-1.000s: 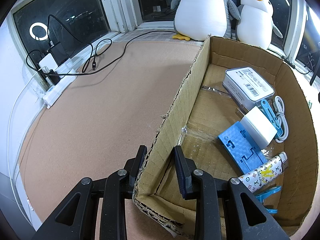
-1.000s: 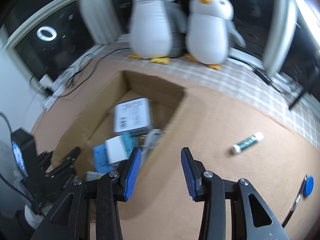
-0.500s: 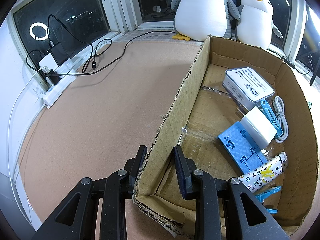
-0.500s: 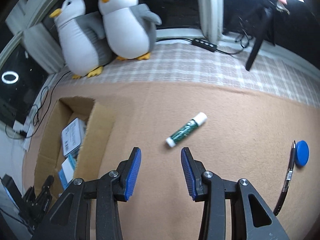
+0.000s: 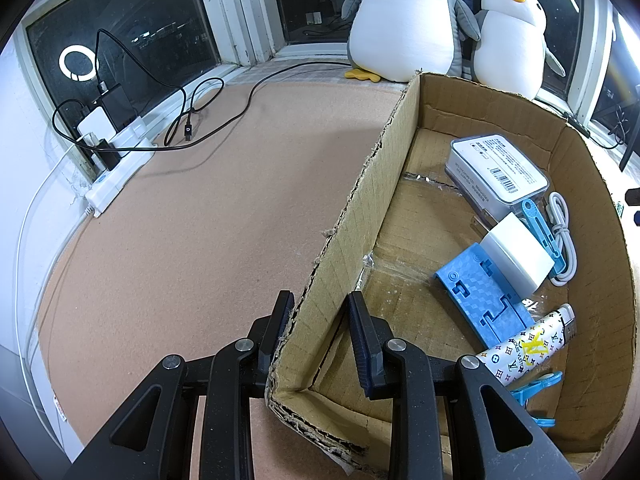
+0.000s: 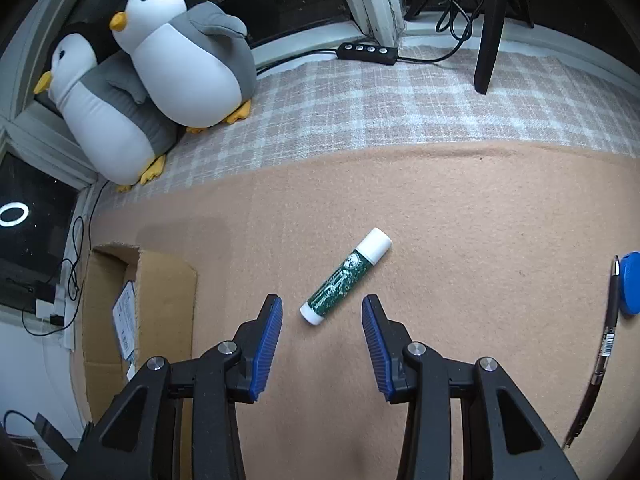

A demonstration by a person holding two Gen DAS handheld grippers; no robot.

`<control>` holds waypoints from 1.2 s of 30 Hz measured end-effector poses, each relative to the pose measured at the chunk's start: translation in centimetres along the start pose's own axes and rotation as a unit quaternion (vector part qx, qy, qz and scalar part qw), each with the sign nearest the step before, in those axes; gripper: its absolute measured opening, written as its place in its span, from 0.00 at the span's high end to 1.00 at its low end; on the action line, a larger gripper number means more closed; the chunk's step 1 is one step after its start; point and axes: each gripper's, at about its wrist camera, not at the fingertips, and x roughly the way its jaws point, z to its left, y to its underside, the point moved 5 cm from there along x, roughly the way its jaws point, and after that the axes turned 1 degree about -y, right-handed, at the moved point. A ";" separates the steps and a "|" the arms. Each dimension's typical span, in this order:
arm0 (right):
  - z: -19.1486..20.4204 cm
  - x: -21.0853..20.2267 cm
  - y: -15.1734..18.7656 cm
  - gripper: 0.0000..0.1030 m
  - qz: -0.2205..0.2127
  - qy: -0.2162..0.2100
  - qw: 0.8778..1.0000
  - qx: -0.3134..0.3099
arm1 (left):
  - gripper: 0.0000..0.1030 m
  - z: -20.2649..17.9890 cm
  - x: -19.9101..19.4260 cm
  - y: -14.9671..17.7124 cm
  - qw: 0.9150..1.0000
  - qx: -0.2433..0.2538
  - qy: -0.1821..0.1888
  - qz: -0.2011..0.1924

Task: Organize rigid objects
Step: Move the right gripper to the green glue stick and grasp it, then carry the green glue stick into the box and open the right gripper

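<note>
On my left wrist view, the left gripper sits at 6 o'clock with its jaws straddling the near-left wall of the box: one finger outside against the cardboard, the other inside with a small gap to the wall, so I read the jaws as parted around the wall and not pinching it. The box runs from 6 o'clock up toward 1 o'clock. Inside it, at 2 o'clock, lies a white case with a barcode label. Toward 3 o'clock a white block rests on a blue stand, with a blue clip and a coiled white cable just beside it. At 4 o'clock a patterned lighter lies near the box's right wall. Beyond the box, two penguins stand at 12 o'clock, and a power strip with cables sits at 9 o'clock on the brown worktop.

On my right wrist view, the right gripper has its jaws wide open and empty. The glue stick lies on the worktop just ahead of the fingertips, slanting from the gap between them up toward 1 o'clock, touching neither finger. The box is at 9 o'clock, well apart from the stick. A pen and a blue disc lie at 3 o'clock, side by side. The penguins are at 10 o'clock on a checked cloth.
</note>
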 end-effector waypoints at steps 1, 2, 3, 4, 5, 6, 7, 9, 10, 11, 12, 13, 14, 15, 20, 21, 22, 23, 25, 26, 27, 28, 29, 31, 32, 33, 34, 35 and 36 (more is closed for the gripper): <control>-0.1 0.3 -0.2 0.63 0.002 0.000 1.000 0.003 | 0.72 0.0 0.0 0.0 1.000 0.000 0.000 0.000; -0.1 0.7 -0.3 0.63 0.004 0.001 1.000 0.006 | 0.72 0.0 0.0 0.0 1.000 0.000 0.000 0.000; -0.1 1.0 -0.5 0.63 0.005 0.004 1.000 0.007 | 0.72 0.0 0.0 0.0 1.000 0.000 0.000 0.000; -0.1 1.2 -0.6 0.63 0.005 0.006 1.000 0.008 | 0.72 0.0 0.0 0.0 1.000 0.000 0.000 0.000; -0.1 1.5 -0.7 0.63 0.006 0.011 1.000 0.008 | 0.72 0.0 0.0 0.0 1.000 0.000 0.000 0.000; -0.1 1.8 -0.9 0.63 0.006 0.016 1.000 0.007 | 0.72 0.0 0.0 0.0 1.000 0.000 -0.001 -0.001; -0.1 2.0 -1.0 0.63 0.007 0.021 1.000 0.007 | 0.72 0.0 0.0 0.0 1.000 0.001 -0.001 0.000; -0.2 2.5 -1.3 0.63 0.009 0.029 1.000 0.006 | 0.72 0.0 0.0 0.0 1.000 0.000 -0.001 -0.001; -0.3 2.7 -1.4 0.63 0.011 0.032 0.999 0.006 | 0.72 0.1 0.0 -0.1 1.000 0.001 -0.001 -0.001; -0.3 2.9 -1.5 0.63 0.013 0.036 0.999 0.006 | 0.72 0.0 0.0 0.0 1.000 0.001 -0.001 -0.001; -0.3 3.1 -1.5 0.63 0.013 0.039 0.999 0.004 | 0.72 0.1 0.0 -0.1 1.000 0.001 -0.001 -0.001; -0.2 3.1 -1.6 0.63 0.011 0.043 0.999 0.000 | 0.72 0.1 0.0 -0.1 1.000 0.001 -0.001 -0.002; 0.0 3.1 -1.7 0.63 0.010 0.051 0.999 -0.007 | 0.72 0.1 0.0 -0.2 1.000 0.001 -0.002 -0.002; 0.0 3.2 -1.7 0.63 0.009 0.056 0.998 -0.011 | 0.72 0.1 0.0 -0.2 1.000 0.002 -0.002 -0.002; 0.8 3.7 -1.8 0.63 0.011 0.082 0.996 -0.041 | 0.72 0.2 0.0 -0.2 1.000 0.003 -0.002 -0.003; 0.9 3.7 -1.8 0.64 0.011 0.087 0.995 -0.047 | 0.72 0.1 0.0 -0.2 1.000 0.002 -0.002 -0.003; 1.1 3.8 -1.7 0.64 0.011 0.093 0.994 -0.057 | 0.71 0.1 0.0 -0.2 1.000 0.002 -0.002 -0.003; 1.2 3.8 -1.6 0.64 0.012 0.098 0.993 -0.065 | 0.71 0.2 0.0 -0.2 1.000 0.002 -0.002 -0.003; 1.5 3.9 -1.5 0.67 0.011 0.111 0.990 -0.083 | 0.71 0.1 0.0 -0.2 1.000 0.002 -0.002 -0.003; 1.6 3.9 -1.4 0.68 0.010 0.118 0.988 -0.095 | 0.72 0.1 0.0 -0.2 1.000 0.003 -0.002 -0.003; 1.7 3.9 -1.3 0.70 0.009 0.122 0.987 -0.106 | 0.71 0.1 0.0 -0.2 1.000 0.002 -0.002 -0.003; 1.7 3.9 -1.2 0.70 0.008 0.127 0.985 -0.115 | 0.71 0.1 0.0 -0.2 1.000 0.003 -0.002 -0.003; 1.7 3.9 -1.1 0.72 0.008 0.131 0.983 -0.125 | 0.71 0.1 0.0 -0.2 1.000 0.003 -0.002 -0.003; 1.7 3.8 -1.1 0.77 0.007 0.133 0.981 -0.140 | 0.71 0.1 0.0 -0.2 1.000 0.003 -0.003 -0.003; 1.7 3.8 -1.0 0.80 0.007 0.132 0.980 -0.146 | 0.71 0.1 0.0 -0.2 1.000 0.003 -0.003 -0.003; 1.6 3.7 -1.0 0.83 0.009 0.131 0.980 -0.150 | 0.71 0.1 0.0 -0.2 1.000 0.003 -0.002 -0.003; 1.5 3.6 -1.0 0.85 0.009 0.127 0.980 -0.153 | 0.71 0.1 0.0 -0.2 1.000 0.003 -0.002 -0.003; 1.4 3.5 -1.0 0.87 0.009 0.124 0.980 -0.155 | 0.71 0.1 0.0 -0.2 1.000 0.003 -0.003 -0.003; 1.3 3.3 -0.9 0.87 0.010 0.122 0.980 -0.156 | 0.71 0.1 0.0 -0.2 1.000 0.003 -0.003 -0.003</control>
